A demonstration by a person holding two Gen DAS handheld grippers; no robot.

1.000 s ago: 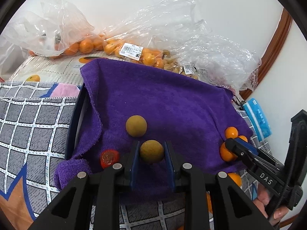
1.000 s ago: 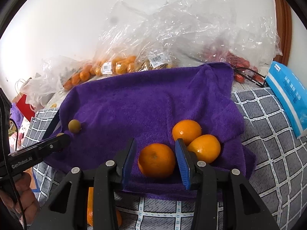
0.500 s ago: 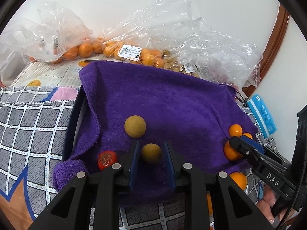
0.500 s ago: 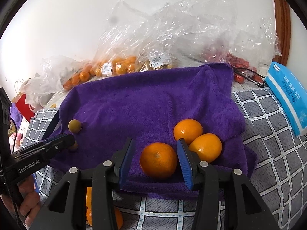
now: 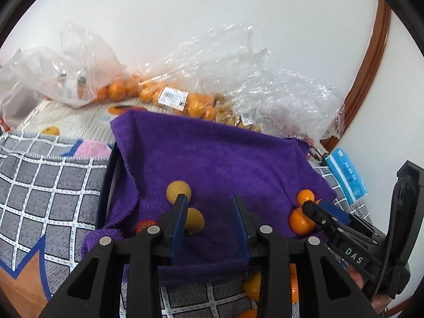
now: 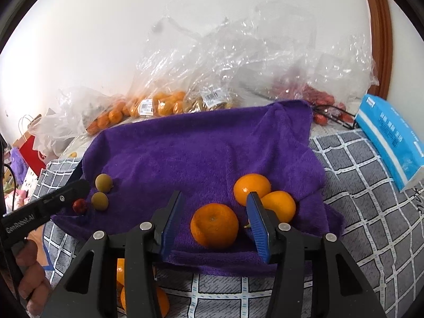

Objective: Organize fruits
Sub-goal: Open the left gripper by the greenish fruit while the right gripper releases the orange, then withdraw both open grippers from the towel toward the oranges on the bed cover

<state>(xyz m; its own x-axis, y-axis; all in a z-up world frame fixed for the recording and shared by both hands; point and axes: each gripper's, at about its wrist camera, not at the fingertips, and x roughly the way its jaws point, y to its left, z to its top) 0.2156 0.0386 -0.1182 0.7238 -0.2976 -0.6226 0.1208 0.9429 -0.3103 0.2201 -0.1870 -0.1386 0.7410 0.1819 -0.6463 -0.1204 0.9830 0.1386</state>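
1. Fruits lie on a purple towel (image 5: 228,159) spread over a grey checked cloth (image 5: 47,193); along the wall behind sit clear bags (image 5: 185,90) of oranges.
2. At the towel's left edge, in the right wrist view, a small red fruit (image 6: 79,206) sits just beside two olive-yellow fruits (image 6: 100,201), one behind the other.
3. Left gripper (image 5: 209,225): its jaws are opening. The nearer yellow fruit (image 5: 194,220) rests on the towel against the left finger's inner face, clear of the right finger, so it is not pinched.
4. Right gripper (image 6: 214,222): its jaws are opening too. An orange (image 6: 214,225) sits on the towel between the blue pads with a gap on each side, touching neither.
5. Two more oranges (image 6: 251,188) lie touching each other just behind the right finger.
6. A blue tissue pack (image 6: 389,137) lies on the checked cloth at far right, well apart from the fruit.
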